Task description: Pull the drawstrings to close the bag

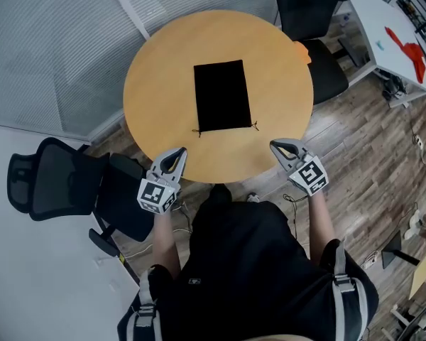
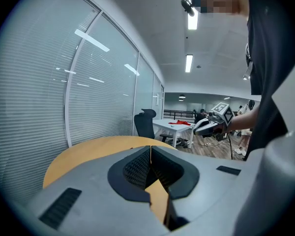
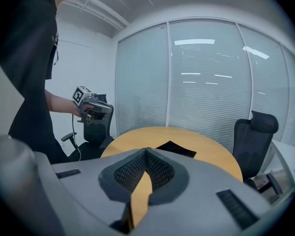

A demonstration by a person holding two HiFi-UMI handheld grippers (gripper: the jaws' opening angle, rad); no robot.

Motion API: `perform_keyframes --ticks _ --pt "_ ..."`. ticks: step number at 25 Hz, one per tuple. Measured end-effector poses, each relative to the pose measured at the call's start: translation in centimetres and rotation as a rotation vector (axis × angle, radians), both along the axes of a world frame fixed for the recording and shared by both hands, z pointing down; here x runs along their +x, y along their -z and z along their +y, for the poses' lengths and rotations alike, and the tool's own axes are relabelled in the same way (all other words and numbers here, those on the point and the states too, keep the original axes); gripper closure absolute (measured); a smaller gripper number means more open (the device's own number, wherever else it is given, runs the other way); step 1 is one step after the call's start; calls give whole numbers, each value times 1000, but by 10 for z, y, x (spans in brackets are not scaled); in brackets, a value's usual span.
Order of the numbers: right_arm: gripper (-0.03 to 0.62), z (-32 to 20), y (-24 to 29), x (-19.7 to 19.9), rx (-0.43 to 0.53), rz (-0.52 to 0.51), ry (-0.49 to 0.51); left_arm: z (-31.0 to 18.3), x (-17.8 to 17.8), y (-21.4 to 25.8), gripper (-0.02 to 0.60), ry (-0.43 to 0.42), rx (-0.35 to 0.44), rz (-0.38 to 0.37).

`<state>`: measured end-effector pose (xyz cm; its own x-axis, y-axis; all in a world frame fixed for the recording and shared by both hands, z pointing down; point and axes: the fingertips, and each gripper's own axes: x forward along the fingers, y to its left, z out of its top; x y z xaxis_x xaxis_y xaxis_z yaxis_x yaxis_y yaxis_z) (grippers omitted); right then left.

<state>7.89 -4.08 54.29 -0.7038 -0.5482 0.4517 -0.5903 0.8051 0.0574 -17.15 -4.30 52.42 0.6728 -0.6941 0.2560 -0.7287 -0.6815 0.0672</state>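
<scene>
A flat black drawstring bag [image 1: 222, 96] lies in the middle of the round wooden table [image 1: 156, 84]. Its mouth faces me, with a short cord end sticking out at each near corner [image 1: 197, 131]. My left gripper [image 1: 179, 152] hovers over the near left table edge, short of the bag, jaws closed together on nothing. My right gripper [image 1: 276, 145] is at the near right edge, likewise shut and empty. In the right gripper view the bag [image 3: 176, 149] shows beyond the closed jaws [image 3: 146, 150], and the left gripper [image 3: 96, 108] is off to the side. The left gripper view shows only table past its jaws [image 2: 150, 149].
One black office chair [image 1: 57, 183] stands at the table's near left, and another [image 1: 316, 20] at the far right. A white desk [image 1: 380, 20] with a red item [image 1: 410, 50] is further right. A glass wall with blinds runs behind the table.
</scene>
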Motion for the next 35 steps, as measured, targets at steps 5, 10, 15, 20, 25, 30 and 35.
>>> perform_keyframes --ticks 5,10,15,20,25,30,35 --pt "536 -6 -12 -10 -15 22 -30 -8 -5 -13 566 -58 -15 -3" --pt "536 -16 -22 -15 -21 28 -78 -16 -4 -24 566 -127 -17 -14" --pt "536 -21 -44 -18 -48 41 -117 -28 -12 -43 566 -154 -25 -24" --pt "536 -28 -65 -14 -75 55 -162 -39 -16 -66 566 -174 -66 -20" --pt "536 -32 -78 -5 -119 35 -171 -37 -7 -84 565 -186 -124 -10" --pt "489 -41 -107 4 -178 29 -167 -43 -1 -116 545 -172 -194 -55" --pt "444 -52 -146 7 -227 57 -153 -46 4 -148 445 -178 -257 -19"
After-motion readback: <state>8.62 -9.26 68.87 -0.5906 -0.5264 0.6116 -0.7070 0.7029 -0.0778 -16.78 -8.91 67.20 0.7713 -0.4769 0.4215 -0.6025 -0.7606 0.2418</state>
